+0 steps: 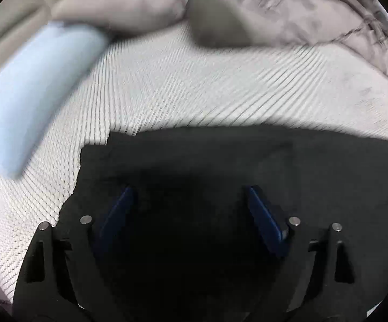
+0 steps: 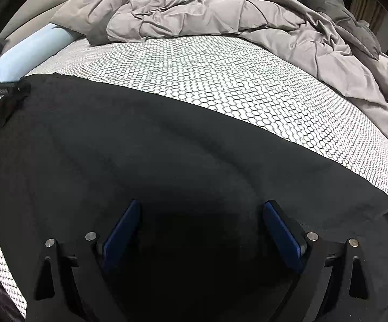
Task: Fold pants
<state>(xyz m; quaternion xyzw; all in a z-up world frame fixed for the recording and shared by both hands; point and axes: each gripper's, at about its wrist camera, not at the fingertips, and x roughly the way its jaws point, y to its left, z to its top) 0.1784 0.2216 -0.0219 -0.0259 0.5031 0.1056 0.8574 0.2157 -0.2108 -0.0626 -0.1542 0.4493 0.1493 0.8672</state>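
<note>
beneath both open jaws, black pants (image 2: 167, 147) flat

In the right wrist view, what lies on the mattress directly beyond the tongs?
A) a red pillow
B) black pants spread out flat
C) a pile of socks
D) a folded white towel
B, because the black pants lie spread across the honeycomb-patterned mattress in front of the right tongs, whose blue pads stand apart with nothing pinched between them.
</note>
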